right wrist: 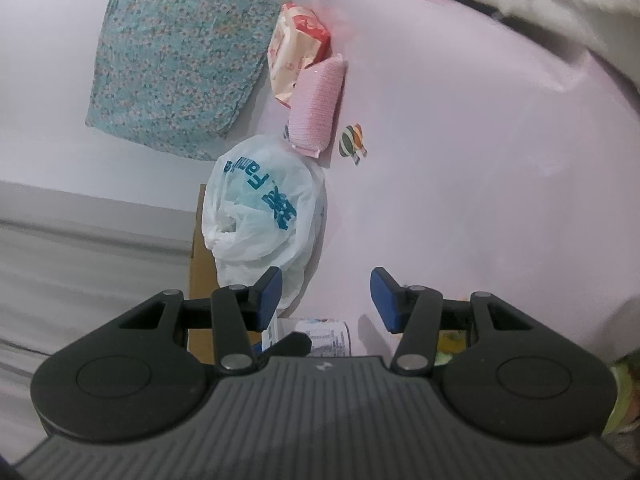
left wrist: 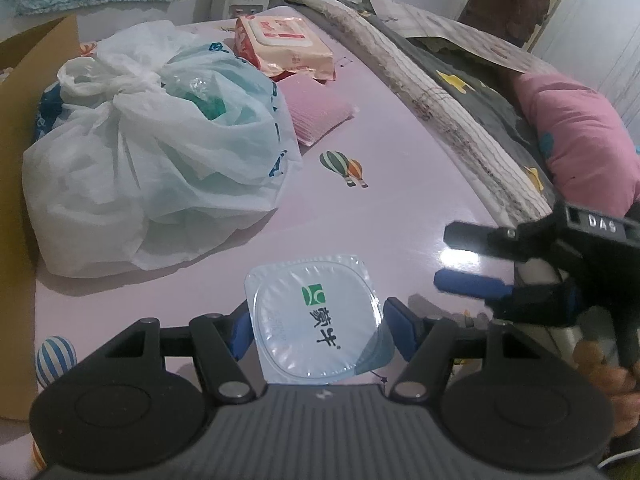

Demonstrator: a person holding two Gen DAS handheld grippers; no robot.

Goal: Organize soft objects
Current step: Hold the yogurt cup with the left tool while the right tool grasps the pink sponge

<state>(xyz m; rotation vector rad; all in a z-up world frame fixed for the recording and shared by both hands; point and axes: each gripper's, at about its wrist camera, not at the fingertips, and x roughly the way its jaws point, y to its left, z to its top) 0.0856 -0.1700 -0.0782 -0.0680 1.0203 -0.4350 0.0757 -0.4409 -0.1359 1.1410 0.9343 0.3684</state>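
My left gripper (left wrist: 318,326) is shut on a yogurt cup (left wrist: 316,320) with a clear foil lid and a green logo, just above the pink tabletop (left wrist: 400,200). My right gripper (right wrist: 326,300) is open and empty; it also shows in the left wrist view (left wrist: 452,256), to the right of the cup. A knotted white plastic bag (left wrist: 152,168) lies at the left, also in the right wrist view (right wrist: 264,216). Behind it lie a pink cloth pack (left wrist: 318,110) and a wet-wipes pack (left wrist: 286,46), also in the right wrist view: the cloth pack (right wrist: 316,108) and wipes (right wrist: 296,52).
A cardboard box (left wrist: 16,160) stands along the table's left edge. A rolled grey blanket (left wrist: 440,96) and a pink pillow (left wrist: 576,136) lie along the right side. A blue floral cloth (right wrist: 176,52) hangs on the wall.
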